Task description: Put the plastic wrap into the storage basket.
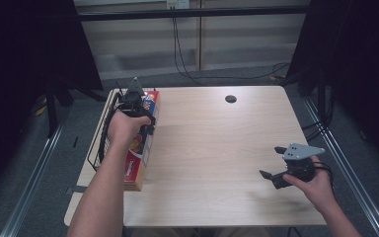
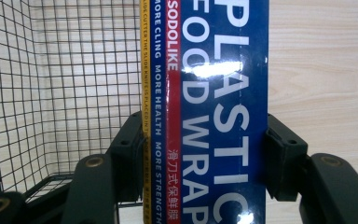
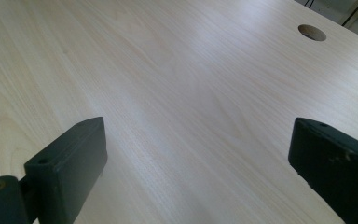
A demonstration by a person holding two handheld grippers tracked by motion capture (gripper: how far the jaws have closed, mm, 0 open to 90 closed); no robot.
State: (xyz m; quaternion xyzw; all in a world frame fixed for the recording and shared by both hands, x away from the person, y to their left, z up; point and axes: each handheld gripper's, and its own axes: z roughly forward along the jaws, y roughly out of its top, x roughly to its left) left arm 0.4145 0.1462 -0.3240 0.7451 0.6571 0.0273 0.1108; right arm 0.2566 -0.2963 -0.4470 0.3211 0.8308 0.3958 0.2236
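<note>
A long blue, red and yellow plastic wrap box (image 1: 142,150) lies lengthwise at the table's left side, beside a black wire basket (image 1: 107,109). My left gripper (image 1: 139,116) is shut on the box near its far end. In the left gripper view both pads (image 2: 284,154) press the box (image 2: 219,93) from either side, and the basket (image 2: 51,93) shows behind it on the left, with nothing in the part I see. I cannot tell whether the box rests on the table. My right gripper (image 1: 271,161) hovers open over the bare front right of the table, its jaws wide apart (image 3: 200,140).
The light wood table (image 1: 212,143) has a round cable hole (image 1: 230,98) at the back middle, also in the right gripper view as the hole (image 3: 312,32). Dark curtains stand at both sides and cables hang behind the far edge.
</note>
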